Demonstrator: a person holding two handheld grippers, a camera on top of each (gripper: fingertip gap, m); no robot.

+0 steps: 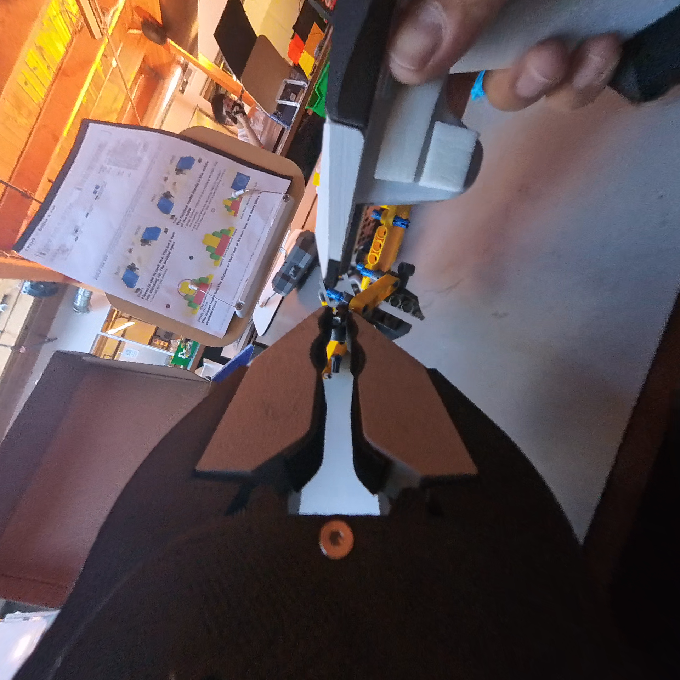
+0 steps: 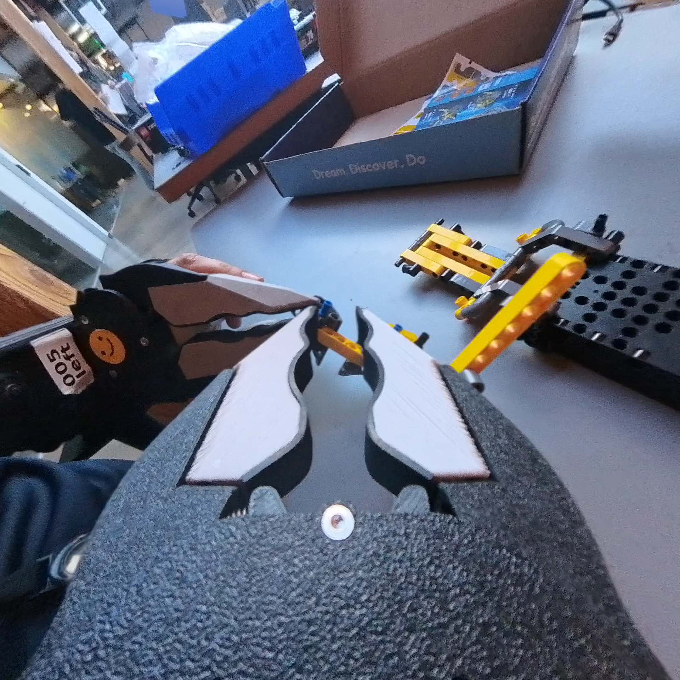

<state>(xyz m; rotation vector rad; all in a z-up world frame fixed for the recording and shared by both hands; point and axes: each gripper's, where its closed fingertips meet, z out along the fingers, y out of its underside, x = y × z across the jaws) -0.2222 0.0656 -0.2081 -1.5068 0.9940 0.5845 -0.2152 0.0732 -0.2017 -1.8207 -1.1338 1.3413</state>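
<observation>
My left gripper [image 1: 336,312] is shut on a small yellow and black piece [image 1: 335,349], which meets a small assembly of yellow beams [image 1: 382,244], blue pins and black connectors just past its tips. My right gripper [image 2: 336,314] reaches in from above. Its jaws stand a narrow gap apart, and a yellow beam [image 2: 340,342] of that assembly spans the gap from finger to finger. The assembly hangs above the grey table [image 2: 368,228]. The left gripper [image 2: 315,303] comes in from the left in the right wrist view. The right gripper [image 1: 325,283] and a hand [image 1: 415,40] fill the top of the left wrist view.
A black perforated plate [image 2: 625,305] lies to the right with a long yellow beam [image 2: 522,312] and a yellow-black frame [image 2: 452,257] at its end. An open box [image 2: 397,165] holding a booklet [image 2: 478,95] stands behind. A clipboard with a printed sheet [image 1: 165,228] stands nearby. The grippers are tip to tip, or close to it.
</observation>
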